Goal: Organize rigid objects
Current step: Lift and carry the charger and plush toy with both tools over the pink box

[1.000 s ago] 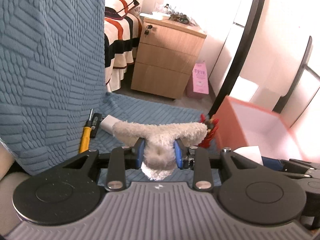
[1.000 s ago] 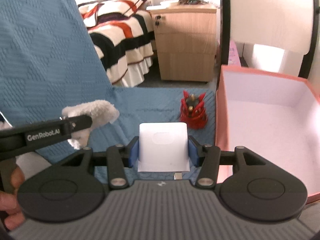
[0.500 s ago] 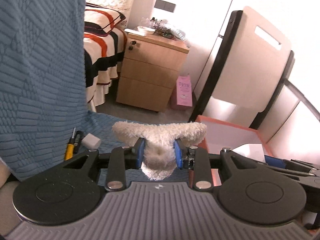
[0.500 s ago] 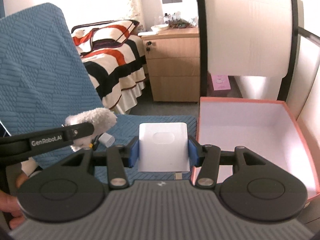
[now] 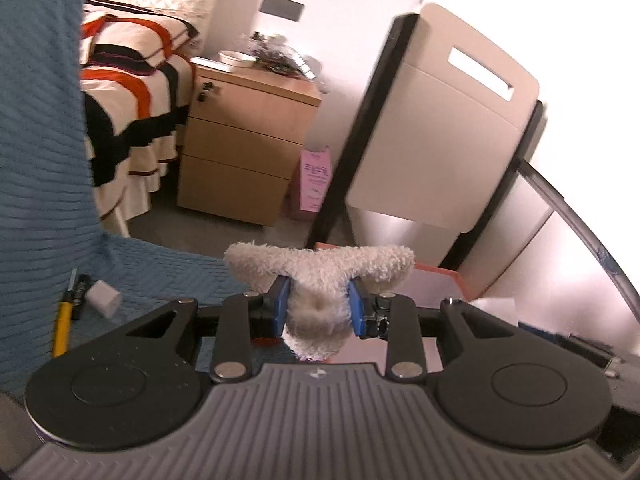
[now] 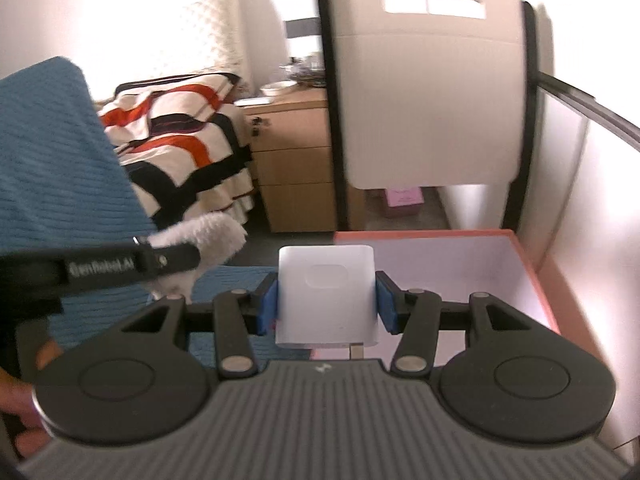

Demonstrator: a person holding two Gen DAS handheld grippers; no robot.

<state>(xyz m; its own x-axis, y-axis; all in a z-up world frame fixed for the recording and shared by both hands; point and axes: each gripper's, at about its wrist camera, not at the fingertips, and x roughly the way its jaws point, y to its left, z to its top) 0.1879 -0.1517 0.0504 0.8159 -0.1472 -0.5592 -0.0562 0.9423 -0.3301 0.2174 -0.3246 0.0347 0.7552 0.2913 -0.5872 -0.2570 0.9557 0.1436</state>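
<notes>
My left gripper (image 5: pixel 318 304) is shut on a fluffy white plush toy (image 5: pixel 320 272), held above the blue cover near the near corner of the pink-walled box (image 5: pixel 436 270). My right gripper (image 6: pixel 326 304) is shut on a flat white charger block (image 6: pixel 327 294), held over the box's (image 6: pixel 536 264) near left edge. The plush (image 6: pixel 208 236) and the left gripper's finger (image 6: pixel 120 266) show at the left of the right wrist view.
A yellow-handled screwdriver (image 5: pixel 63 320) and a small white block (image 5: pixel 105 300) lie on the blue textured cover (image 5: pixel 160 268). Beyond stand a wooden drawer cabinet (image 5: pixel 244 144), a striped bed (image 5: pixel 132 92) and a white chair back (image 6: pixel 428 80) behind the box.
Both grippers have risen and shifted right toward the box with their loads. The red spiky toy has dropped out of view.
</notes>
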